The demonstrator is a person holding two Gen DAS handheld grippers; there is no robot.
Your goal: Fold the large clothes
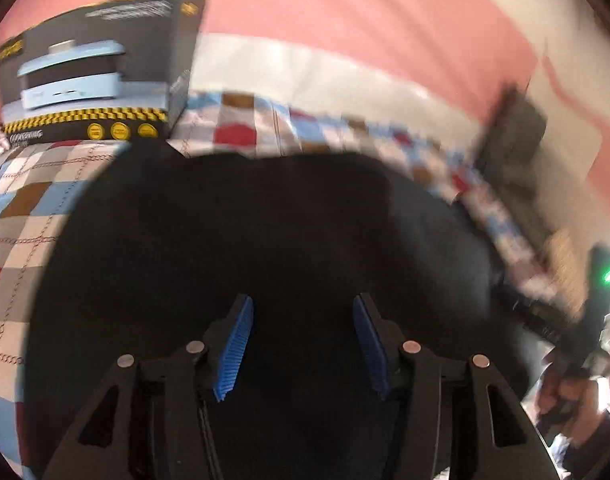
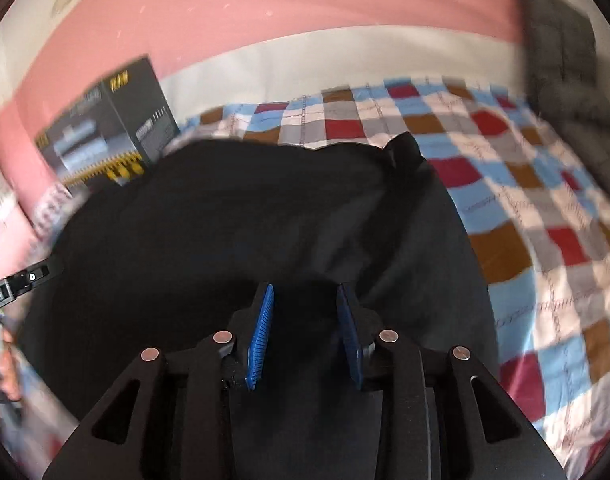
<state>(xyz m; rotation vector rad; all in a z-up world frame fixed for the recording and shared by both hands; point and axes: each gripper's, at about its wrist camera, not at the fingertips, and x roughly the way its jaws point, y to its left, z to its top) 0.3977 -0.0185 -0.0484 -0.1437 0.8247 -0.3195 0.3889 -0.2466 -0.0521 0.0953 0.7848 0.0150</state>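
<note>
A large black garment (image 1: 245,232) lies spread on a checkered bedspread (image 1: 21,216). It also fills the middle of the right wrist view (image 2: 265,232), with a folded corner at its far right edge. My left gripper (image 1: 303,304) is open above the garment, its blue pads (image 1: 237,344) apart with nothing between them. My right gripper (image 2: 305,292) is open too, over the garment's near part, its blue pads (image 2: 261,332) apart. The right gripper's body and a hand show at the right edge of the left wrist view (image 1: 577,360).
A black appliance box (image 1: 101,72) stands on the bed at the garment's far left; it also shows in the right wrist view (image 2: 109,128). A dark grey cushion (image 2: 565,64) lies at the far right. A pink wall (image 2: 285,4) is behind the bed.
</note>
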